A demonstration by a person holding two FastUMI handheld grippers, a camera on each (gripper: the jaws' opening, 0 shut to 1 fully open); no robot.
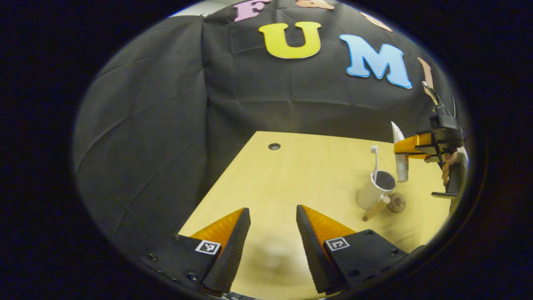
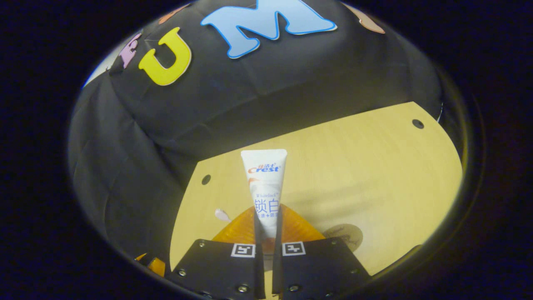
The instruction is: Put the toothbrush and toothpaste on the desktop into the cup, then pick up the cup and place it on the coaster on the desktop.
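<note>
Two grippers work over a yellow wooden table (image 1: 291,175). In the left gripper view, the left gripper (image 1: 272,233) hangs low above the near part of the table with its fingers (image 1: 233,246) set well apart and nothing between them. Farther off, toward the right edge of the table, a white cup (image 1: 374,189) stands with a toothbrush (image 1: 375,160) inside it, the head pointing up. A round wooden coaster (image 1: 397,202) lies just beside the cup, on its right, and a short wooden stick (image 1: 377,208) rests against the foot of the cup. Above the cup, the right gripper (image 1: 410,150), held by a hand (image 1: 447,166), carries the toothpaste (image 1: 400,156); the tube hangs upright, its lower end next to the rim of the cup, and I cannot tell if it is already inside. In the right gripper view, the right gripper (image 2: 266,225) has its fingers closed on the toothpaste (image 2: 265,187) from both sides, and the flat end of the tube points away from the camera. The coaster (image 2: 343,235) is visible on the table (image 2: 374,166) just to the right of these fingers.
</note>
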